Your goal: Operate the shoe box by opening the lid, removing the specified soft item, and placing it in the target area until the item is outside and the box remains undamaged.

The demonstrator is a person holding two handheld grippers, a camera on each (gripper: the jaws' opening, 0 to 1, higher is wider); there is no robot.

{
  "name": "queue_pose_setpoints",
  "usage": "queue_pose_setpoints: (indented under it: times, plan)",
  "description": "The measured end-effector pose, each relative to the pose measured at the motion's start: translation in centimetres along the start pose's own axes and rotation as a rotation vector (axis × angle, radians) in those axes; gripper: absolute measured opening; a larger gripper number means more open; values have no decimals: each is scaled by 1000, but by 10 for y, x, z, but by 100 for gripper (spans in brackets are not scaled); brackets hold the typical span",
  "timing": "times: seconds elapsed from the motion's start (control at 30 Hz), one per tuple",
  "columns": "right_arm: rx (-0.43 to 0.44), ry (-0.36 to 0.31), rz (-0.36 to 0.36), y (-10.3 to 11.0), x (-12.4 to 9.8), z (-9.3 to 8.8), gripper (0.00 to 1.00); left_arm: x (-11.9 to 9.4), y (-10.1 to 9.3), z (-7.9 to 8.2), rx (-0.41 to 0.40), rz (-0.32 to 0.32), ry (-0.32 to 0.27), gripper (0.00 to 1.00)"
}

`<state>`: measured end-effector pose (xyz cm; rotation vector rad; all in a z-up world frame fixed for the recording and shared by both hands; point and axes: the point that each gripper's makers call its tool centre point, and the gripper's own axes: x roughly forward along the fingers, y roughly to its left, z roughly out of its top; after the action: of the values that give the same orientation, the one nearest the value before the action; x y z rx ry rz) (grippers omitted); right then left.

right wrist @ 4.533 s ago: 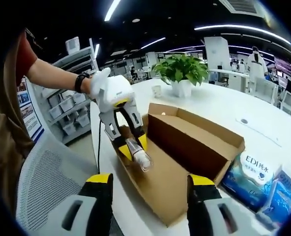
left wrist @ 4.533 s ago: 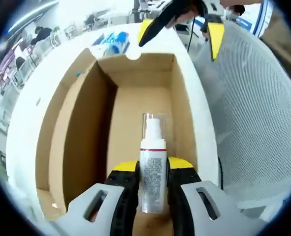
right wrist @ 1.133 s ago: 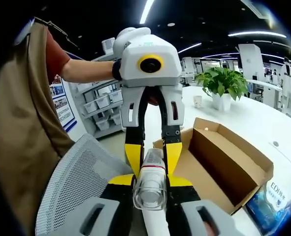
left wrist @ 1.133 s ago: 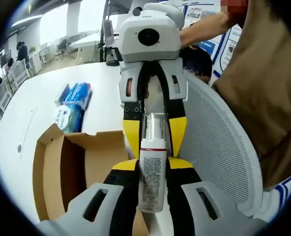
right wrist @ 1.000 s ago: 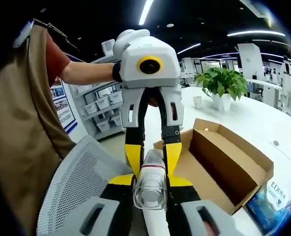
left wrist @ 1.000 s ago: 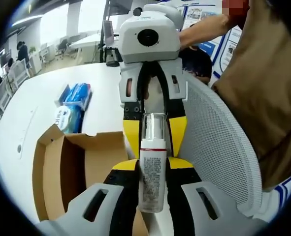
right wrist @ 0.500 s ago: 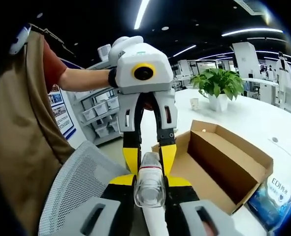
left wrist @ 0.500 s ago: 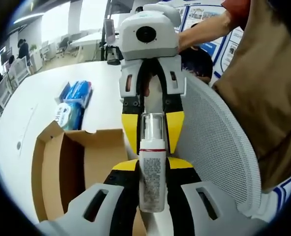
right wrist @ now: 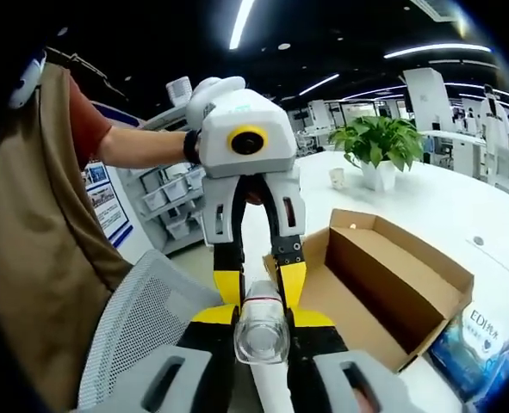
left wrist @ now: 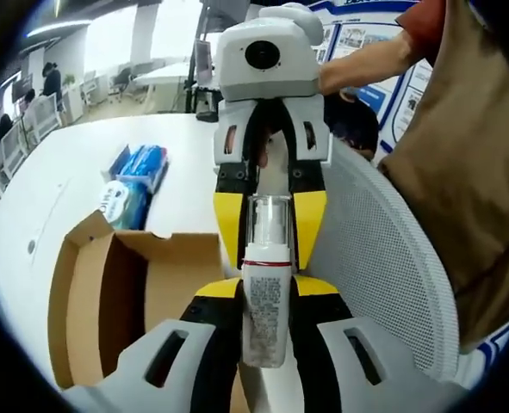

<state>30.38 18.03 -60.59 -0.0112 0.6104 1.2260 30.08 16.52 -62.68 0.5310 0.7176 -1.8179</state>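
Above the open box [left wrist: 108, 301], both grippers clamp one bottle [left wrist: 265, 301]: left gripper [left wrist: 265, 297] on its body, right gripper [right wrist: 260, 320] at the capped end. Opposing pulls could drop it.

A white round-edged table [left wrist: 56, 185] carries a blue plastic-wrapped tissue pack [left wrist: 140, 163] with a second, rolled pack [left wrist: 121, 200] touching its near end; in the right gripper view a blue pack [right wrist: 478, 340] lies at the lower right. A white mesh-backed office chair [left wrist: 383, 258] stands beside the table. Farther along the table a green leafy plant in a white pot [right wrist: 379, 142] stands with a small white cup [right wrist: 336, 179] near it. Grey shelving with storage bins [right wrist: 164, 202] lines the background under long ceiling lights [right wrist: 241, 21].
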Motion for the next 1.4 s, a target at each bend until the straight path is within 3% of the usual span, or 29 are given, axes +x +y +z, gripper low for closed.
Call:
queue_pose_setpoints:
  times: [0.37, 0.63, 0.93, 1.13, 1.4]
  plan:
    - [14, 45, -4, -2, -7, -5, 17, 6, 3, 3, -9, 27, -24, 23]
    - [-14, 65, -8, -2, -13, -5, 17, 10, 2, -4, -10, 23, -5, 20]
    - [-64, 94, -12, -7, -18, -7, 17, 13, 6, 2, 52, 41, 19, 19]
    - [-77, 89, -28, -15, -31, 1, 17, 14, 14, 15, 42, 55, -11, 19]
    - [-164, 214, -39, -39, -64, 8, 17, 27, 40, 52, 64, 95, -62, 20]
